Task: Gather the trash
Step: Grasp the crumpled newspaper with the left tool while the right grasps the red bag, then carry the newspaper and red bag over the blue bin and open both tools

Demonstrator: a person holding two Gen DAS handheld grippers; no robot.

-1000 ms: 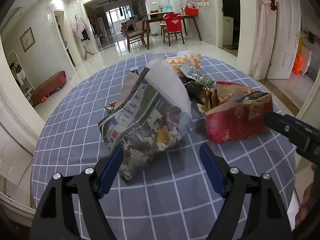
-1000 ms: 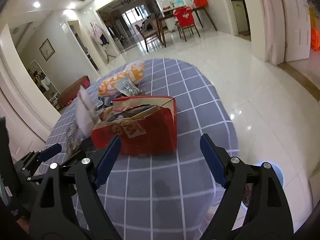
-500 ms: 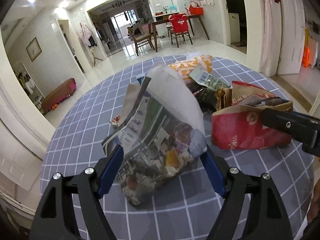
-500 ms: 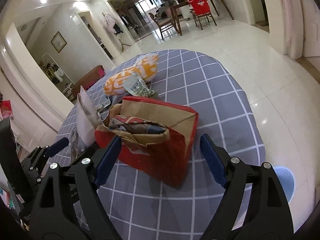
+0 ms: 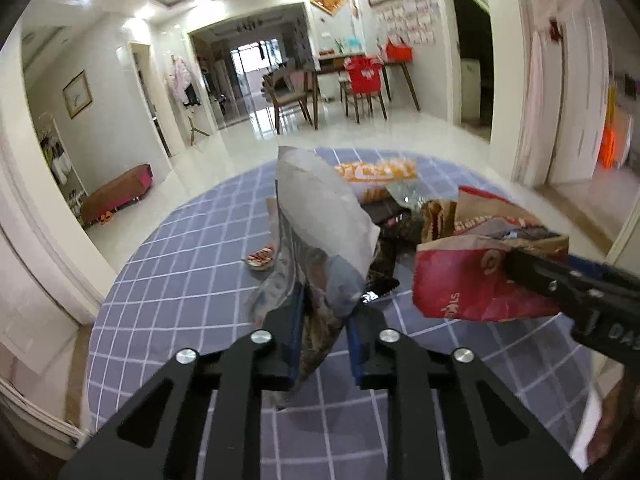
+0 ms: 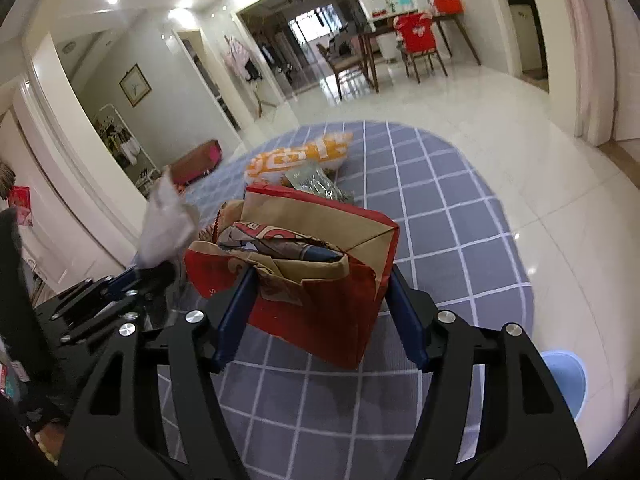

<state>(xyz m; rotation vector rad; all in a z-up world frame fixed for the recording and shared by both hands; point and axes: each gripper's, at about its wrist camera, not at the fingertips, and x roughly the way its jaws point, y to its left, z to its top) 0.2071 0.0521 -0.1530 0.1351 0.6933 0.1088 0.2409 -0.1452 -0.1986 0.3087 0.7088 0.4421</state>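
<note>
While my left gripper (image 5: 323, 332) is closing, its blue pads pinch a crumpled newspaper (image 5: 320, 236), and my right gripper (image 6: 320, 312) is closing around a red paper bag (image 6: 320, 280) stuffed with wrappers. Both sit over a round checked table (image 6: 460, 240). Farther back lies an orange snack packet (image 6: 300, 156).

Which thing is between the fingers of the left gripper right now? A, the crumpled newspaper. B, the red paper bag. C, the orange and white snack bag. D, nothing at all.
A: in the left wrist view the left gripper is closing, its blue pads on either side of the crumpled newspaper, while the red paper bag sits off to the right at the right gripper.
</note>
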